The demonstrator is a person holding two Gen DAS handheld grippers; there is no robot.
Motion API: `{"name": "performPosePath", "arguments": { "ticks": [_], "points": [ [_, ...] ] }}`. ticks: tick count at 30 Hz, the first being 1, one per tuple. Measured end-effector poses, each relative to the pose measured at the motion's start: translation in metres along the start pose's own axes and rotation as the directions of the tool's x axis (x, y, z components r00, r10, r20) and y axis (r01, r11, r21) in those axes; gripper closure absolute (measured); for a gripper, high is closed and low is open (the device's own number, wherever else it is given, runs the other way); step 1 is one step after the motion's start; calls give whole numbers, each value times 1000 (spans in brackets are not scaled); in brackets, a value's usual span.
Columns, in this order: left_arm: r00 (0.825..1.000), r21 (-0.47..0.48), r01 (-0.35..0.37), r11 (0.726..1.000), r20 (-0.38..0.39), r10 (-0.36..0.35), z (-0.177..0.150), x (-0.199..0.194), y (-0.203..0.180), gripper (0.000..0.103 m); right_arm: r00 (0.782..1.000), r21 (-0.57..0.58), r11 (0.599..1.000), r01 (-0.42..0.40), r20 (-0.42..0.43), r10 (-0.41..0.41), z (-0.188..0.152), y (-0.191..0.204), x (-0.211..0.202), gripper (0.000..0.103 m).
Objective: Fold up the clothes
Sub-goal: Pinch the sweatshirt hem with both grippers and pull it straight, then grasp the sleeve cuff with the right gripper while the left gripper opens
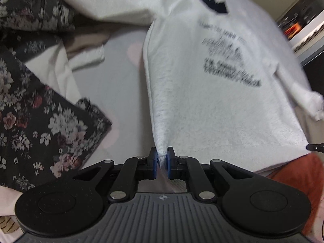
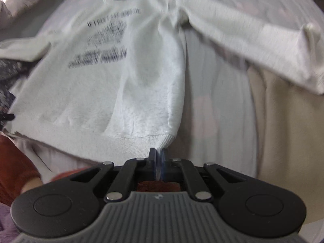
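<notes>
The white sweatshirt [image 1: 212, 93] is spread front-up over a bed, its dark blurred lettering [image 1: 226, 60] readable only as several lines of print, and its dark neck opening [image 1: 212, 2] lies at the far end from both cameras. Its 2 lower corners are lifted toward the cameras. The left claw [image 1: 161, 162] is clamped narrow on the corner at one end of the hem, white cloth bunched between its blue pads [image 1: 155, 162]. The right claw [image 2: 159, 162] is likewise pinched tight on the ribbed hem [image 2: 141, 141] at the opposite corner, a thin fold of fabric caught between its fingers. In the right wrist view the body of the sweatshirt [image 2: 125, 77] bulges up in a soft ridge running from that corner toward the shoulder. One sleeve [image 2: 253, 46] stretches out across the bed toward the right edge of that view; the other sleeve [image 1: 299, 93] trails off the far side in the left wrist view, its cuff crumpled.

The bed sheet [image 1: 117, 77] is pale grey with faint pink shapes. Beside the sweatshirt, in the left wrist view, lies dark floral fabric [image 1: 40, 121] over some cream cloth [image 1: 60, 68]. A beige cloth [image 2: 283, 131] covers the bed in the right wrist view. A person's rust-red sleeve [image 2: 14, 172] shows near the camera, and shelving [image 1: 299, 20] stands beyond the bed.
</notes>
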State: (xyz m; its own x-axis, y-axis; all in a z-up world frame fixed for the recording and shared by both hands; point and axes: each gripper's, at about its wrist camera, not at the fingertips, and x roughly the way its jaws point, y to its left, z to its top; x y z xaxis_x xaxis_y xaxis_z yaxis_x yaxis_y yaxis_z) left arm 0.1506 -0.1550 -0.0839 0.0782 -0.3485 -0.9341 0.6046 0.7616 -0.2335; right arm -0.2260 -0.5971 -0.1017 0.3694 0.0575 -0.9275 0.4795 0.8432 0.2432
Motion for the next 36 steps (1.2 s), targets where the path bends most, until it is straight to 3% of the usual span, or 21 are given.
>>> {"name": "performPosePath", "arguments": {
  "ticks": [5,9,10,13,16,18,21,23,25,30,33,36],
  "points": [
    [994,30,-71,997,-76,73,-1,18,-1,94,998,31,1000,-2,-60,4,-5,-6,32,96],
    [988,42,-106,993,-105,110,-3,20,-2,92,999,56,998,-36,-37,38,-9,-10,23,90],
    [989,44,-100,994,-102,104,-4,18,-1,91,999,59,997,-43,-20,45,-9,-11,17,89],
    [997,42,-61,997,-52,64,-2,4,2,86,998,69,997,-45,50,42,-3,-19,-6,67],
    [998,39,-53,998,24,52,4,-10,-3,81,988,107,994,-17,154,0,2,-39,-32,67],
    [996,31,-58,998,69,56,8,-17,-6,80,969,136,990,41,237,-72,4,-52,-53,67],
    [991,31,-61,998,123,57,17,-19,-16,78,911,164,974,156,358,-206,7,-66,-85,63],
    [988,36,-54,998,149,48,23,-18,-23,78,867,181,958,223,412,-280,12,-76,-100,40],
    [987,42,-49,998,155,42,27,-12,-31,78,827,192,941,280,449,-338,17,-86,-108,32],
    [988,71,-56,996,145,45,36,1,-48,77,812,196,920,339,434,-391,35,-107,-88,32],
    [989,94,-79,992,134,66,38,5,-52,77,779,201,876,439,401,-482,43,-113,-67,37],
    [989,89,-91,992,128,80,40,5,-52,77,749,204,848,490,399,-529,47,-123,-61,63]
  ]
}}
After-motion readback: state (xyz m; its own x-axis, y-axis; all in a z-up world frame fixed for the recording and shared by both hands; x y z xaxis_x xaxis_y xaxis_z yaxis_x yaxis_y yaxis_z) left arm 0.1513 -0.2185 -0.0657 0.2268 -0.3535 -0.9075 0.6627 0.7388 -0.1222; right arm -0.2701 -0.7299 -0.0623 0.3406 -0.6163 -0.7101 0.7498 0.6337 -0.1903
